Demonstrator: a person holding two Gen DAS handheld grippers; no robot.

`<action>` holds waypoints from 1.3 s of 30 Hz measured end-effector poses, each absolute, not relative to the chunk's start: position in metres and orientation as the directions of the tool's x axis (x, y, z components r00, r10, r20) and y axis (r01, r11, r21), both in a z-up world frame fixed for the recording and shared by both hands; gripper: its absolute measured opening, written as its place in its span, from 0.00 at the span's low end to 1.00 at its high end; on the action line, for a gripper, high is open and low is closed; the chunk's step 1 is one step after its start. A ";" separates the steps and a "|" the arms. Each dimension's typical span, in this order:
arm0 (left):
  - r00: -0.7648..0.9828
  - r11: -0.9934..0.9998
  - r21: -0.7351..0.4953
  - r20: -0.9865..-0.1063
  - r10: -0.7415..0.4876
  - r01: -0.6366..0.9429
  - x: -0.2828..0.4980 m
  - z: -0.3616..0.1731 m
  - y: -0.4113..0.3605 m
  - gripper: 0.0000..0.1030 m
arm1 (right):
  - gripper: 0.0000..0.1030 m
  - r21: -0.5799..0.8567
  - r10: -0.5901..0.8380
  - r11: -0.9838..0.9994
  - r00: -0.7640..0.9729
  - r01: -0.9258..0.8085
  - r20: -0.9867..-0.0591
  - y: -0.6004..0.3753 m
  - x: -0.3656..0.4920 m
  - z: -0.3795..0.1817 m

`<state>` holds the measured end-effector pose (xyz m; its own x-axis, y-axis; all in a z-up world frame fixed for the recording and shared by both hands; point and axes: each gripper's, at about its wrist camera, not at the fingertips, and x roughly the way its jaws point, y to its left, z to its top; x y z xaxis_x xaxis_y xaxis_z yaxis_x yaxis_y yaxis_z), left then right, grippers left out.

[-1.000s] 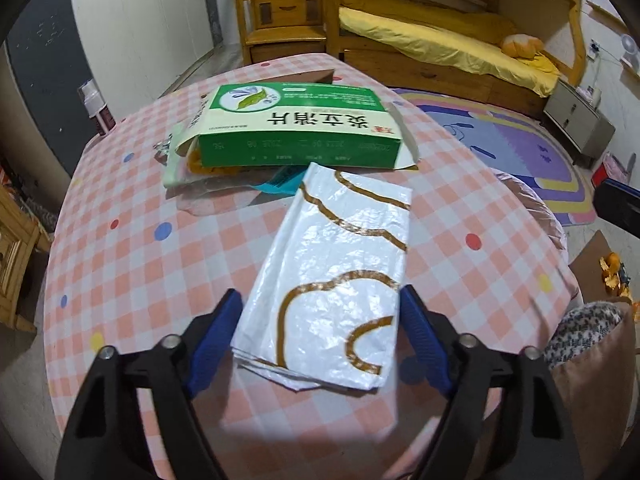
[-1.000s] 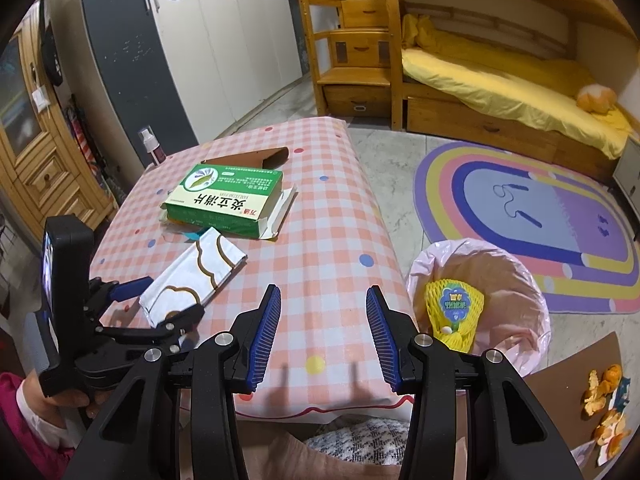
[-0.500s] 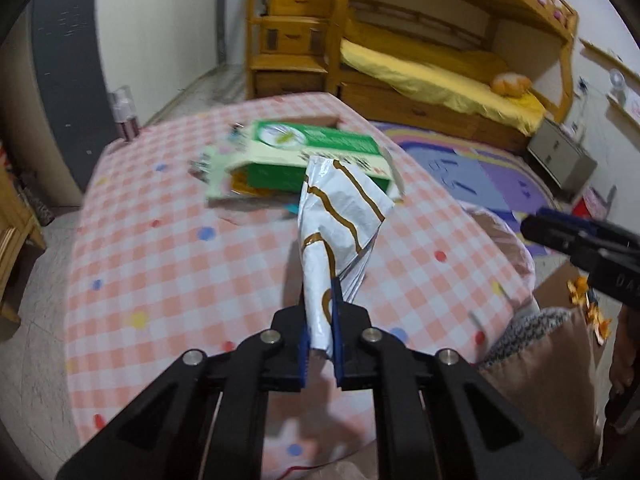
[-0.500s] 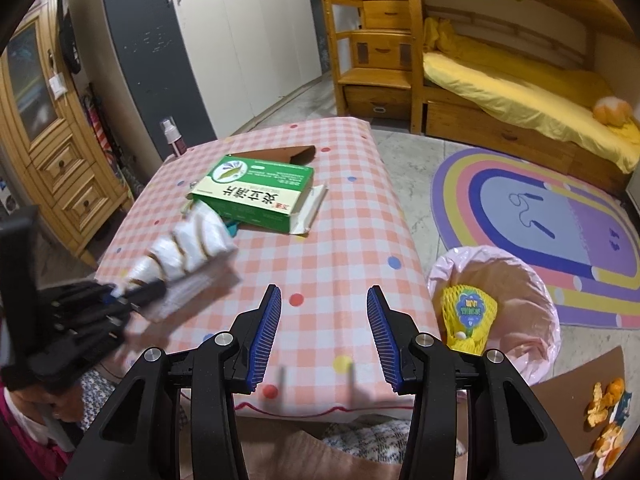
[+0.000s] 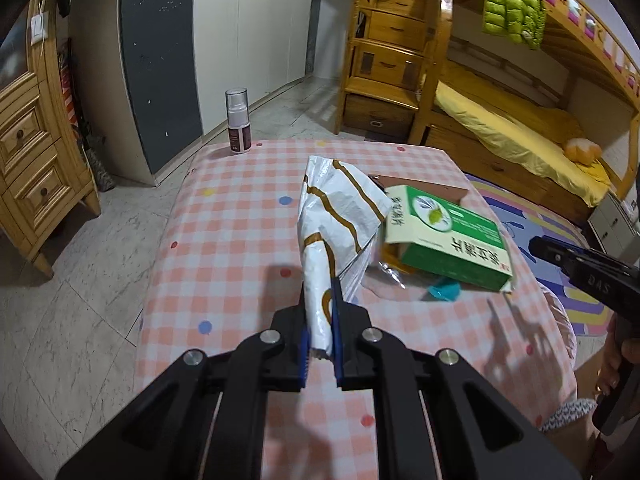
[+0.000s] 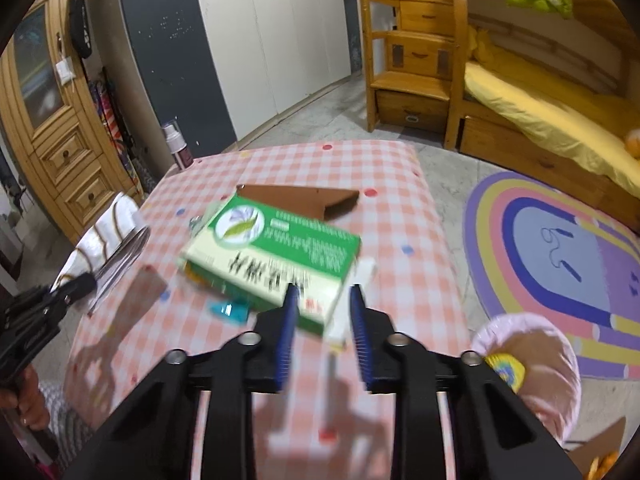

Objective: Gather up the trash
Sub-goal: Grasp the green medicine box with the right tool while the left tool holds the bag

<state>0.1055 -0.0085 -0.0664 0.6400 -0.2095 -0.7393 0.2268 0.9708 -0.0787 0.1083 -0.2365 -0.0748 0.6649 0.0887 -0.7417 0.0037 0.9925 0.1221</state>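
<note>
A white plastic bag with brown lines (image 5: pixel 340 208) hangs above the checked table (image 5: pixel 224 240), crumpled at its lower end. My left gripper (image 5: pixel 320 292) is shut on that end. The bag (image 6: pixel 108 236) also shows at the left of the right wrist view. A green and white box (image 6: pixel 276 248) lies flat in the middle of the table. My right gripper (image 6: pixel 322 294) hovers at its near right corner. Its jaws are closing, with the box corner and a white flap (image 6: pixel 348 304) between them; the pads do not visibly press.
A brown cardboard piece (image 6: pixel 296 196) lies behind the box and a teal scrap (image 6: pixel 230 310) in front of it. A spray bottle (image 5: pixel 238 120) stands at the far table edge. A pink-lined bin (image 6: pixel 532 360) holding a yellow packet (image 6: pixel 504 368) sits on the floor right of the table.
My left gripper shut on the white bag and lifted it off the table. My right gripper moved left to the green box's corner, and its jaws narrowed.
</note>
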 end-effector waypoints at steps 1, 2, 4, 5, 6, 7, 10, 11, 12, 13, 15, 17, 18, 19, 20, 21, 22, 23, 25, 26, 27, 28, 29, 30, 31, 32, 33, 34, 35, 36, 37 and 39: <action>0.639 0.971 -0.079 -0.741 -0.207 0.224 0.111 -0.069 -0.008 0.07 | 0.20 0.122 0.087 0.993 0.662 0.007 -0.744 -0.237 0.121 -0.077; 0.639 0.973 -0.073 -0.743 -0.200 0.219 0.119 -0.070 -0.009 0.07 | 0.20 0.116 0.081 0.993 0.657 0.010 -0.750 -0.238 0.133 -0.080; 0.635 0.973 -0.074 -0.746 -0.199 0.217 0.128 -0.073 -0.011 0.07 | 0.20 0.104 0.068 0.994 0.649 0.018 -0.758 -0.241 0.152 -0.084; 0.633 0.973 -0.076 -0.748 -0.199 0.217 0.130 -0.075 -0.011 0.07 | 0.20 0.102 0.061 0.994 0.643 0.027 -0.764 -0.243 0.163 -0.087; 0.631 0.974 -0.074 -0.750 -0.197 0.216 0.132 -0.076 -0.011 0.07 | 0.20 0.101 0.054 0.994 0.636 0.037 -0.770 -0.247 0.172 -0.090; 0.630 0.974 -0.073 -0.752 -0.196 0.216 0.135 -0.077 -0.011 0.07 | 0.20 0.100 0.046 0.994 0.630 0.050 -0.775 -0.249 0.179 -0.092; 0.623 0.975 -0.069 -0.759 -0.190 0.213 0.141 -0.082 -0.011 0.07 | 0.20 0.107 0.040 0.992 0.610 0.074 -0.792 -0.259 0.193 -0.098; 0.621 0.975 -0.067 -0.761 -0.187 0.211 0.141 -0.083 -0.011 0.07 | 0.20 0.111 0.042 0.991 0.595 0.079 -0.803 -0.263 0.198 -0.100; 0.619 0.976 -0.067 -0.764 -0.184 0.207 0.141 -0.084 -0.010 0.07 | 0.20 0.120 0.053 0.990 0.576 0.079 -0.816 -0.266 0.201 -0.104; 0.615 0.977 -0.070 -0.767 -0.182 0.202 0.141 -0.085 -0.009 0.07 | 0.20 0.124 0.060 0.989 0.564 0.076 -0.824 -0.267 0.201 -0.106; 0.614 0.978 -0.072 -0.769 -0.180 0.197 0.137 -0.086 -0.007 0.07 | 0.20 0.120 0.065 0.990 0.544 0.067 -0.836 -0.267 0.196 -0.110; 0.615 0.978 -0.071 -0.767 -0.180 0.197 0.132 -0.085 -0.006 0.07 | 0.21 0.134 0.085 0.990 0.533 0.053 -0.842 -0.265 0.181 -0.111; 0.616 0.978 -0.071 -0.767 -0.180 0.198 0.130 -0.085 -0.006 0.07 | 0.21 0.143 0.097 0.989 0.526 0.048 -0.845 -0.264 0.172 -0.111; 0.616 0.978 -0.072 -0.767 -0.181 0.198 0.127 -0.084 -0.005 0.07 | 0.21 0.160 0.115 0.986 0.517 0.043 -0.848 -0.261 0.161 -0.112; 0.616 0.978 -0.072 -0.767 -0.181 0.197 0.124 -0.084 -0.004 0.07 | 0.21 0.183 0.141 0.982 0.505 0.035 -0.852 -0.258 0.148 -0.114; 0.616 0.978 -0.071 -0.768 -0.179 0.195 0.120 -0.084 -0.003 0.07 | 0.21 0.199 0.161 0.980 0.493 0.026 -0.855 -0.254 0.139 -0.115; 0.616 0.979 -0.069 -0.768 -0.176 0.193 0.116 -0.085 -0.002 0.07 | 0.21 0.216 0.184 0.976 0.477 0.013 -0.860 -0.248 0.126 -0.118; 0.616 0.979 -0.068 -0.769 -0.174 0.191 0.113 -0.084 -0.001 0.07 | 0.21 0.231 0.206 0.973 0.466 -0.004 -0.860 -0.243 0.113 -0.119; 0.612 0.980 -0.071 -0.772 -0.171 0.184 0.109 -0.086 0.005 0.07 | 0.21 0.229 0.217 0.973 0.459 -0.032 -0.862 -0.233 0.092 -0.120; 0.610 0.981 -0.073 -0.774 -0.169 0.180 0.106 -0.086 0.007 0.07 | 0.22 0.211 0.203 0.977 0.469 -0.035 -0.859 -0.229 0.082 -0.118; 0.608 0.981 -0.073 -0.776 -0.168 0.177 0.103 -0.086 0.009 0.07 | 0.23 0.183 0.174 0.983 0.491 -0.029 -0.854 -0.226 0.072 -0.114; 0.608 0.982 -0.072 -0.777 -0.166 0.176 0.100 -0.087 0.012 0.07 | 0.29 0.164 0.153 0.986 0.509 -0.024 -0.847 -0.224 0.067 -0.111; 0.608 0.982 -0.072 -0.776 -0.165 0.175 0.096 -0.086 0.013 0.07 | 0.33 0.148 0.136 0.989 0.536 -0.022 -0.833 -0.222 0.061 -0.106; 0.608 0.982 -0.074 -0.776 -0.166 0.175 0.094 -0.086 0.014 0.07 | 0.42 0.144 0.134 0.989 0.560 -0.026 -0.817 -0.218 0.055 -0.101; 0.607 0.982 -0.076 -0.776 -0.169 0.175 0.091 -0.086 0.015 0.07 | 0.51 0.150 0.140 0.988 0.573 -0.031 -0.807 -0.215 0.051 -0.097; 0.608 0.981 -0.077 -0.776 -0.170 0.176 0.089 -0.086 0.015 0.07 | 0.55 0.158 0.147 0.987 0.583 -0.032 -0.799 -0.212 0.049 -0.095; 0.607 0.981 -0.078 -0.776 -0.171 0.176 0.087 -0.086 0.015 0.07 | 0.56 0.167 0.153 0.985 0.589 -0.032 -0.793 -0.209 0.048 -0.093; 0.607 0.981 -0.080 -0.776 -0.173 0.177 0.086 -0.086 0.015 0.07 | 0.62 0.181 0.166 0.983 0.596 -0.034 -0.785 -0.204 0.046 -0.091; 0.605 0.981 -0.082 -0.777 -0.174 0.177 0.085 -0.086 0.015 0.07 | 0.70 0.193 0.177 0.980 0.601 -0.038 -0.780 -0.200 0.046 -0.089; 0.603 0.980 -0.082 -0.778 -0.176 0.179 0.085 -0.086 0.014 0.07 | 0.73 0.199 0.185 0.979 0.604 -0.045 -0.775 -0.194 0.046 -0.088; 0.602 0.980 -0.081 -0.779 -0.175 0.180 0.084 -0.087 0.014 0.07 | 0.78 0.195 0.188 0.979 0.608 -0.054 -0.772 -0.187 0.050 -0.088; 0.599 0.980 -0.079 -0.782 -0.173 0.180 0.082 -0.089 0.015 0.07 | 0.85 0.173 0.170 0.983 0.615 -0.055 -0.770 -0.174 0.056 -0.088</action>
<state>0.0824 0.0154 -0.0891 0.5986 -0.1732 -0.7821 0.1800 0.9805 -0.0794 0.0564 -0.1743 -0.0879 0.6149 0.1697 -0.7701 -0.0546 0.9834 0.1731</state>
